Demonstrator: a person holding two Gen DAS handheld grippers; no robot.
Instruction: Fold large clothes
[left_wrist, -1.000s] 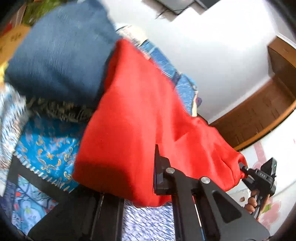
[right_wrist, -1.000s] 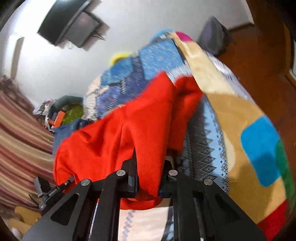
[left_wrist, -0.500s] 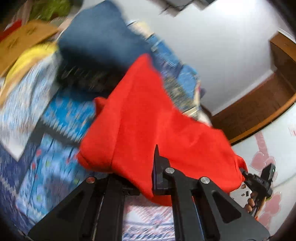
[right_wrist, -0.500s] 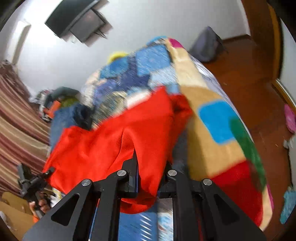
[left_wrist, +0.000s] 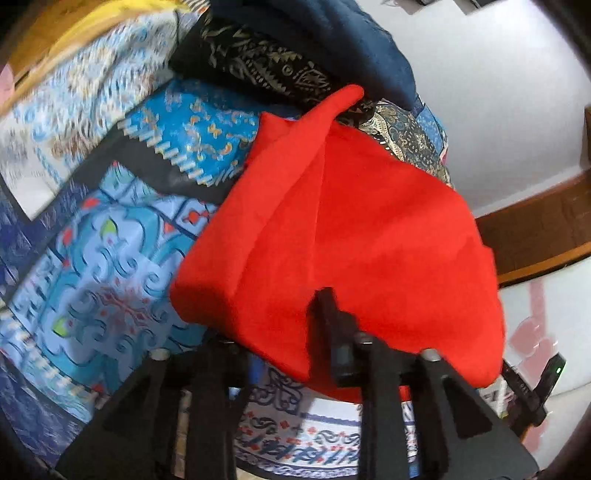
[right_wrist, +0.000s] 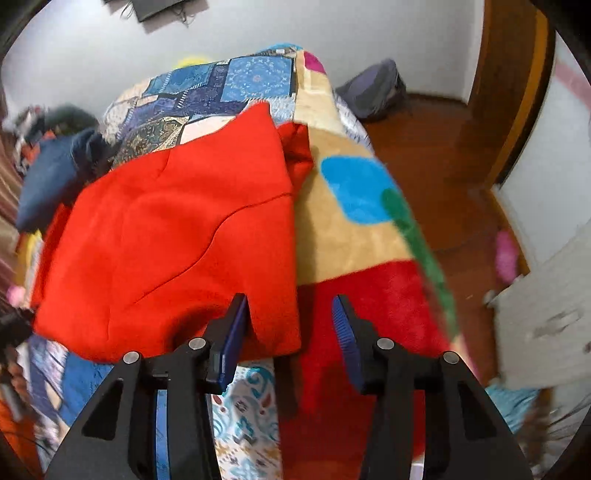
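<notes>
A red garment (left_wrist: 351, 236) lies folded on the patchwork bedspread (left_wrist: 103, 258). It also shows in the right wrist view (right_wrist: 177, 236). My left gripper (left_wrist: 280, 354) is at its near edge with the cloth draped over the fingers; the left finger is hidden under it. My right gripper (right_wrist: 290, 332) stands open at the garment's near right corner, the blue pads (right_wrist: 232, 332) apart and off the cloth. The right gripper's body shows at the far right of the left wrist view (left_wrist: 535, 384).
A dark blue folded cloth (left_wrist: 332, 40) and a black patterned one (left_wrist: 258, 66) lie beyond the garment. A colourful fleece blanket (right_wrist: 354, 229) covers the bed's right side. Wooden floor (right_wrist: 443, 147) and a grey bag (right_wrist: 373, 88) lie beyond the bed.
Both grippers have brought the red garment down onto the bed. My right gripper has opened and let go of the cloth. The left fingers have spread apart.
</notes>
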